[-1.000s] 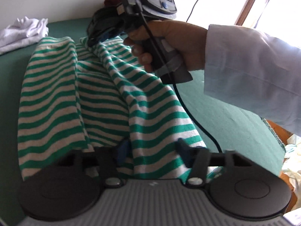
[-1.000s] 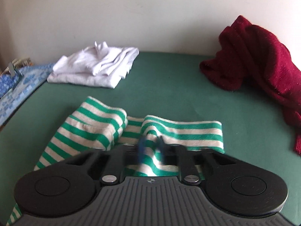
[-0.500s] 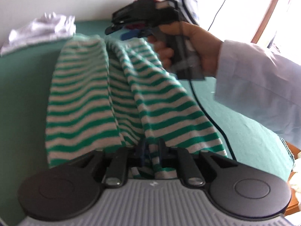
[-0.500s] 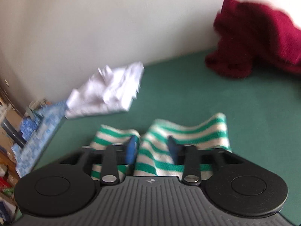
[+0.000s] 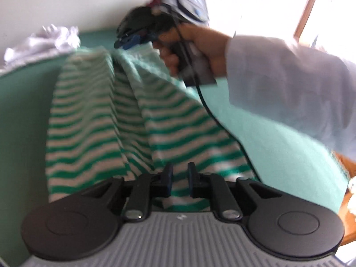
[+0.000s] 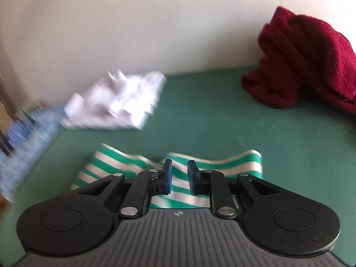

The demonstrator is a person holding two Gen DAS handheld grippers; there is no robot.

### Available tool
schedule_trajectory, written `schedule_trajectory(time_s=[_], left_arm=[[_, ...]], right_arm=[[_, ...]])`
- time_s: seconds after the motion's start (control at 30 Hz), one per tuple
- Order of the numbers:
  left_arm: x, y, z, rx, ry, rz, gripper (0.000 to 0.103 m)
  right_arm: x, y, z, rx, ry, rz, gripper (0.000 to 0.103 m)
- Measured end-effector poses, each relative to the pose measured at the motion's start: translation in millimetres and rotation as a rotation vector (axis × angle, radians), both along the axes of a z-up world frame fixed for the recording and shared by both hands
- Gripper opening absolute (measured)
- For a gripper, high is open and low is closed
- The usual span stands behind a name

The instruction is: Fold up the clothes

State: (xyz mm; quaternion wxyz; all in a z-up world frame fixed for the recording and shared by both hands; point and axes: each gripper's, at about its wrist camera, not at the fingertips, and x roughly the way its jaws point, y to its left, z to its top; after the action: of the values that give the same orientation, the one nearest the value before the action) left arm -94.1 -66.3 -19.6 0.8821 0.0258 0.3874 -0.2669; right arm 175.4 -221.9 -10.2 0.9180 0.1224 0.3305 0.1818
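So, garment: green-and-white striped knit garment (image 5: 142,131) ran lengthwise between both grippers.
left gripper (image 5: 179,179): narrow gap, cloth between fingers.
right gripper (image 6: 179,176): same, narrowly parted.

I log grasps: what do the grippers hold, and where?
Cannot tell: left gripper and right gripper stand part open at opposite ends of the striped cloth; no pinch is clear.

We see a shirt (image 5: 93,120) with green and white stripes on a green table (image 6: 200,115). We see a white cloth pile (image 6: 115,102), a dark red sweater (image 6: 307,62), and black grippers with blue pads (image 6: 168,176).
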Motion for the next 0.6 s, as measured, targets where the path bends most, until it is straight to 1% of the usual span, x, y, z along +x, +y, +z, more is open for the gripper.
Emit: schedule_trajectory(time_s=[0.03,0.07,0.1,0.13,0.2,0.23,0.27,0.33,0.37,0.43,0.5,0.57,0.6], left_arm=[[-1.7,3.2,4.0,-0.002,-0.009,0.012,0.04],[-3.4,6.4,8.0,-0.005,-0.018,0.024,0.044],[-4.1,10.0,8.0,-0.006,-0.02,0.037,0.047],[-3.2,13.0,4.2,-0.008,-0.011,0.051,0.047],[0.1,15.6,-5.6,0.001,0.022,0.077,0.047],[-0.1,15.8,-9.2,0.006,0.033,0.084,0.047],[-1.3,15.0,-10.6,0.007,0.034,0.087,0.047],[-2.7,11.8,-10.6,-0.005,0.03,0.086,0.047],[-2.3,10.0,-8.7,-0.023,0.03,0.081,0.047],[-1.0,5.8,-7.0,-0.047,0.022,0.075,0.057],[1.2,0.8,-9.8,-0.066,0.031,0.077,0.061],[3.0,-3.0,-13.5,-0.094,0.055,0.088,0.068],[1.7,-4.7,-15.6,-0.097,0.049,0.085,0.076]], right_arm=[[-5.1,3.1,7.0,0.023,-0.017,0.046,0.023],[-6.5,9.8,10.5,0.018,-0.014,0.089,0.034],[-4.6,18.0,10.5,-0.003,0.006,0.105,0.039],[-2.3,25.8,9.6,-0.024,0.027,0.115,0.042],[5.6,38.1,1.1,-0.057,0.07,0.102,0.041],[9.1,43.2,-2.6,-0.066,0.088,0.094,0.034],[10.7,44.3,-4.3,-0.05,0.092,0.085,0.009],[12.9,46.2,-6.6,-0.021,0.088,0.066,0.006],[9.8,46.5,-3.3,-0.025,0.044,0.056,0.006],[9.7,50.9,-0.6,-0.075,-0.002,0.046,0.006],[9.9,55.7,0.5,-0.132,-0.046,0.034,0.006],[15.4,62.7,-14.9,-0.236,-0.054,0.009,0.003],[18.3,63.0,-23.4,-0.261,-0.049,0.002,0.004]])
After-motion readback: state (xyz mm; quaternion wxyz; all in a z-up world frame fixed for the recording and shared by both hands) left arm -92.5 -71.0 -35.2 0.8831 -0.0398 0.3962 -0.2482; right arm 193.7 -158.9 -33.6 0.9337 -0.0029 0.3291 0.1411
